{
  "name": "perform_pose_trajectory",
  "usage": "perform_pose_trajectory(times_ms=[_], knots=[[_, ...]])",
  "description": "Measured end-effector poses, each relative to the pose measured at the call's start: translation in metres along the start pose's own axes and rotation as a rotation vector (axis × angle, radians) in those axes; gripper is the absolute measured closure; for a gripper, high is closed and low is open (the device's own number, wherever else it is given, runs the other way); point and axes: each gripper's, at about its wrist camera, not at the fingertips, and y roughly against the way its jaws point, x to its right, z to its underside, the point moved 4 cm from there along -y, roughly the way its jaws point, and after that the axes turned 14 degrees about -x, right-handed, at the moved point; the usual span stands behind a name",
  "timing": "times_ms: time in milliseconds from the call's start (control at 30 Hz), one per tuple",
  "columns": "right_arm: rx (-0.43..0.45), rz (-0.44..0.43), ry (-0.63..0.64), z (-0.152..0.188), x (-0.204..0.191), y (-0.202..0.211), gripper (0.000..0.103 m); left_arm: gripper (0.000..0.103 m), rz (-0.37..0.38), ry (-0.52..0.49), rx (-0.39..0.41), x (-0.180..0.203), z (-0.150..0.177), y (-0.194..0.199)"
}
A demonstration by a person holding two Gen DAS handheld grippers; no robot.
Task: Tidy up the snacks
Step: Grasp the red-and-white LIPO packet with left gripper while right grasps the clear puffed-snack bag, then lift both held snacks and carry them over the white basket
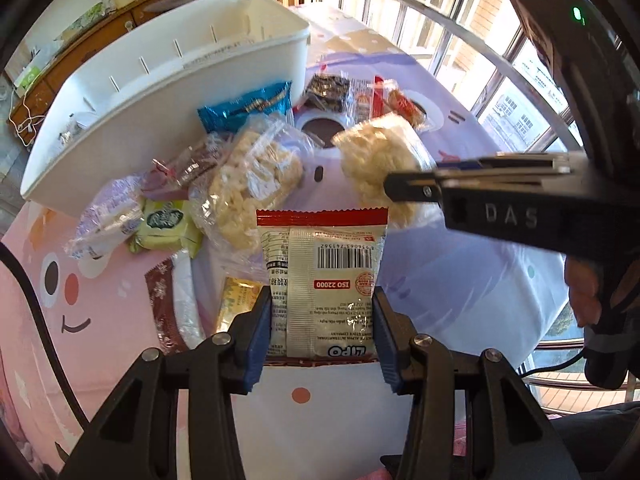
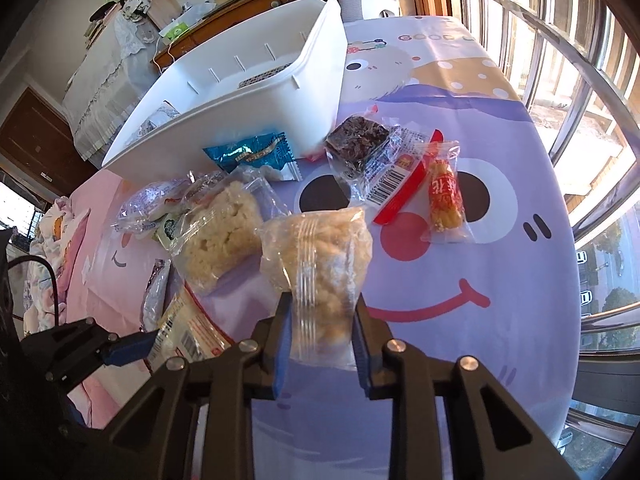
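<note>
- White bin [image 2: 256,120] sits at the far left of the bench [image 2: 500,240], which wears a cartoon-face cloth; one clear-wrapped snack shows inside its near end.
- Blue foil packet [image 2: 256,154] lies against the bin's near wall.
- Below it, a loose pile: a pale purple-tinted pack [image 1: 106,216], a green packet [image 1: 166,224], and a clear-bagged rice puff cake [image 2: 222,236] lying flat on the cloth.
- Left gripper [image 1: 322,320]: jaws pinching a red-and-white LIPO packet [image 1: 322,276] by both side edges, held upright above the cloth, barcode side facing the camera.
- A yellow packet [image 1: 236,300] lies just left of that gripper, partly hidden by its finger.
- Right gripper [image 2: 320,336]: jaws pinching a second rice puff cake bag [image 2: 320,248], lifted clear of the cloth, near the middle of the bench.
- Further right, a dark brownie-like snack in clear wrap [image 2: 358,146] with a barcode, a red strip beside it.
- Rightmost, an orange snack pack [image 2: 444,196] lies on the printed face.
</note>
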Motion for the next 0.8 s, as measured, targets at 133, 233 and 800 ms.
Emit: perform_pose_trajectory(times_ms=[133,233,800], knots=[[-0.026,0.024,-0.021,0.009,0.0,0.006,0.077,0.058,-0.02,-0.004,0.038,-0.007,0.001,0.023],[-0.043,0.022,-0.038,0.015,-0.001,0.011,0.077,0.058,-0.028,0.002,0.07,-0.011,0.0,0.041],[-0.05,-0.033,-0.008,0.015,-0.043,0.047,0.077,0.058,-0.097,0.023,0.16,-0.068,-0.023,0.126]])
